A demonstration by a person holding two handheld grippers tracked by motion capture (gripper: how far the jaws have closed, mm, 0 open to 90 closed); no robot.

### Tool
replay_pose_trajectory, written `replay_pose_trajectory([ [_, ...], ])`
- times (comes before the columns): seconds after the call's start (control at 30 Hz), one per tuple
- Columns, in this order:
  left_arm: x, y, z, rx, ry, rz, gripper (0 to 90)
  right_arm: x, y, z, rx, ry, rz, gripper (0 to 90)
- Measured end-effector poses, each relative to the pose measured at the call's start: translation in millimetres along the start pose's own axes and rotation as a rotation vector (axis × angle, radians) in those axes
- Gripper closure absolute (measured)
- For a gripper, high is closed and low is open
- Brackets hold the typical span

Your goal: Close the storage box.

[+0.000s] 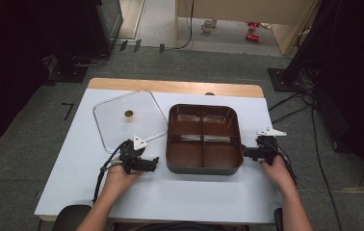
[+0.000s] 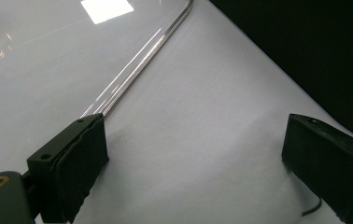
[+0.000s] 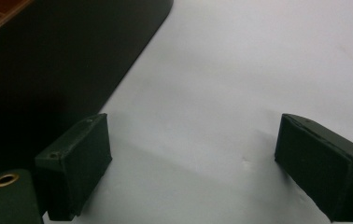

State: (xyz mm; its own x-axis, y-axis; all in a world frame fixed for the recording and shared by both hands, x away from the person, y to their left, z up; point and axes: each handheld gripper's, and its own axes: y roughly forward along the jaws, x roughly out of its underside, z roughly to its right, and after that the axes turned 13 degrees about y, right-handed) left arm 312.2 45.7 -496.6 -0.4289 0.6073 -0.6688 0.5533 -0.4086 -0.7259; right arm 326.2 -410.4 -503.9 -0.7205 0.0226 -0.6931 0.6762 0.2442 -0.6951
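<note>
High view first: the white worktop (image 1: 170, 192) carries a brown four-compartment tray (image 1: 204, 139) at its middle, and a clear lid (image 1: 129, 118) with a small brass knob (image 1: 128, 113) lies flat just left of it, its near corner close to the tray's wall. That tray looks rigid and fairly light but broad, so I'd judge a two-sided hold on its opposite walls the safest; the lid looks slick and possibly breakable, best taken by rim or knob. Left tongs (image 1: 152, 164) lie low beside the tray's left wall, forearm angled in, jaws apart over bare worktop. Right tongs (image 1: 245, 153) sit at the tray's right wall, jaws likewise spread, gripping nothing.
</note>
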Motion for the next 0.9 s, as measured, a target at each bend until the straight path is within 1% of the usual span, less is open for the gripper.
replay_pose_trajectory([
  [0.1, 0.2, -1.2, -0.6, 0.011, 0.007, -0.004, 7.1, 0.0, 0.0, 0.0, 0.000, 0.000, 0.000, 10.1],
  [0.2, -0.8, -3.0, -1.0, 0.033, 0.024, -0.025, 7.0, 0.0, 0.0, 0.0, 0.000, 0.000, 0.000, 10.1],
  [0.3, -1.8, -4.0, -1.3, 0.042, 0.032, -0.037, 7.5, 0.0, 0.0, 0.0, 0.000, 0.000, 0.000, 10.1],
  [0.37, -2.8, -5.4, -1.4, 0.048, 0.034, -0.041, 9.7, 0.0, 0.0, 0.0, 0.000, 0.000, 0.000, 10.2],
  [0.4, -3.5, -6.5, -1.8, 0.053, 0.044, -0.041, 13.3, 0.0, 0.0, 0.0, 0.000, 0.000, 0.000, 10.1],
  [0.43, -4.7, -7.3, -2.3, 0.049, 0.058, -0.054, 15.2, 0.0, 0.0, 0.0, 0.000, 0.000, 0.000, 10.1],
  [0.5, -6.1, -7.9, -4.0, 0.060, 0.068, -0.069, 15.5, 0.0, 0.0, 0.0, 0.000, 0.000, 0.000, 10.1],
  [0.53, -6.7, -8.7, -4.5, 0.079, 0.064, -0.072, 19.6, 0.0, 0.0, 0.0, 0.000, 0.000, 0.000, 10.1],
  [0.6, -7.2, -9.6, -4.1, 0.085, 0.066, -0.068, 22.6, 0.0, 0.0, 0.0, 0.000, 0.000, 0.000, 10.2],
  [0.67, -9.1, -12.7, -3.8, 0.108, 0.066, -0.058, 23.1, 0.0, 0.0, 0.0, 0.000, 0.000, 0.001, 10.1],
  [0.83, -10.6, -16.8, -5.9, 0.113, 0.066, -0.050, 25.6, 0.0, 0.0, 0.0, 0.000, 0.000, 0.001, 10.1],
  [0.87, -10.7, -17.2, -6.7, 0.116, 0.060, -0.046, 25.6, 0.0, 0.0, 0.0, 0.000, 0.000, 0.000, 10.1],
  [0.9, -11.1, -18.5, -10.4, 0.122, 0.037, -0.052, 25.6, 0.0, 0.0, 0.0, 0.000, 0.000, 0.001, 10.1],
])
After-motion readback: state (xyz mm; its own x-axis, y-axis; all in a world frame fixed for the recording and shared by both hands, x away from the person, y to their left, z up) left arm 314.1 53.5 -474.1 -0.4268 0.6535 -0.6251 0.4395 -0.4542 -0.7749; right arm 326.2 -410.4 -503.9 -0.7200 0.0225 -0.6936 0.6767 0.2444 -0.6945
